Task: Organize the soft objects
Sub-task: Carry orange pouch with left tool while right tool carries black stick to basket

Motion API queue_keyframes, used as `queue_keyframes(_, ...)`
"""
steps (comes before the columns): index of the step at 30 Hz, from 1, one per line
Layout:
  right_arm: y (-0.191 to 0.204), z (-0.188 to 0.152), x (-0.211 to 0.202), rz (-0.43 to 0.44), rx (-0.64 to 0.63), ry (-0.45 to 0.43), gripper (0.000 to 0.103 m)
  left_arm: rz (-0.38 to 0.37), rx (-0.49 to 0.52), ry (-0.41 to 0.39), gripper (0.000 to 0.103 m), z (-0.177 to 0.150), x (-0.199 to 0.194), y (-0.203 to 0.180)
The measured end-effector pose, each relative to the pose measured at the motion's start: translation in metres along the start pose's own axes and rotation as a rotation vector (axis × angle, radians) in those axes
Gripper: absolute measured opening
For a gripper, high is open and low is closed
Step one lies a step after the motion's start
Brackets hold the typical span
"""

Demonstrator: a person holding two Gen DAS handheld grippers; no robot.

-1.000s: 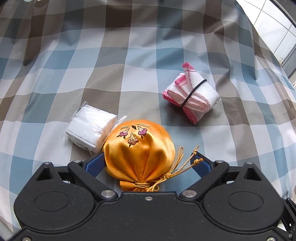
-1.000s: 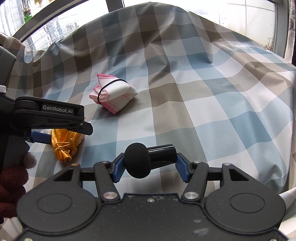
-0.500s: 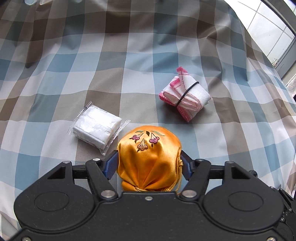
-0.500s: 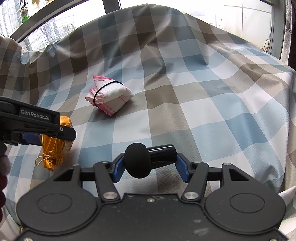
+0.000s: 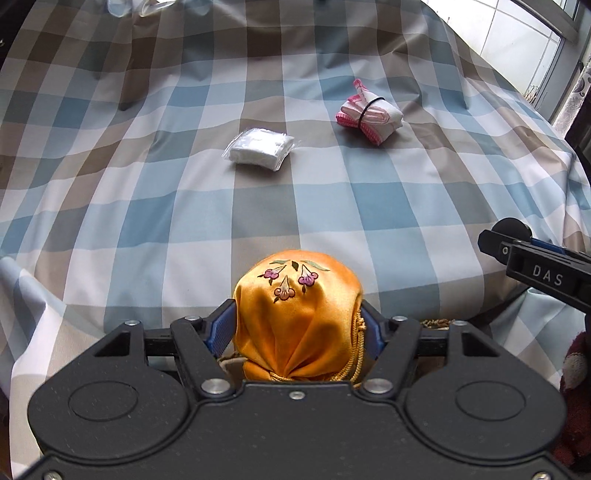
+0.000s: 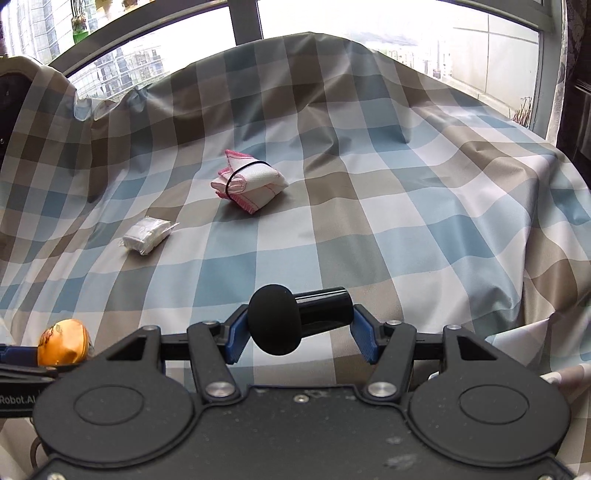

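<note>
My left gripper (image 5: 297,326) is shut on an orange satin pouch (image 5: 297,306) with embroidered flowers and holds it lifted near the front edge of the checked cloth. The pouch also shows at the lower left of the right wrist view (image 6: 64,341). My right gripper (image 6: 299,334) is shut on a black microphone (image 6: 295,321) with a foam head. A white wrapped packet (image 5: 260,148) (image 6: 146,235) and a pink-and-white folded cloth bound by a black band (image 5: 369,116) (image 6: 249,181) lie on the cloth farther out.
The blue, brown and white checked cloth (image 5: 369,206) covers the whole surface and drapes over its edges. Windows run behind it (image 6: 332,18). The right gripper's body (image 5: 543,269) shows at the right edge of the left wrist view.
My left gripper closed on the orange pouch, lifted it and pulled back toward the front edge, away from the white packet and the folded cloth. The right gripper kept hold of the microphone.
</note>
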State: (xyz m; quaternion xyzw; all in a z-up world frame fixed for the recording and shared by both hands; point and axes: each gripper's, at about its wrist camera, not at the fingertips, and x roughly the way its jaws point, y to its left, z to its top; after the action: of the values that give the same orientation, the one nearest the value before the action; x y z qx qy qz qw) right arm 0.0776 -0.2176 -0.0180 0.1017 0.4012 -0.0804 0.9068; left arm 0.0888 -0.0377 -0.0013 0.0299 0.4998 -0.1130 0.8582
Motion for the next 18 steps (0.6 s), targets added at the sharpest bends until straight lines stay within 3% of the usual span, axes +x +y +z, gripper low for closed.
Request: queue_keyframes(18, 0.038, -0.059, -0.111, 0.056, -0.006, -0.021, 0.058, 0.037, -0.074, -0.031, 0.063, -0.058, -0.049, 0.008)
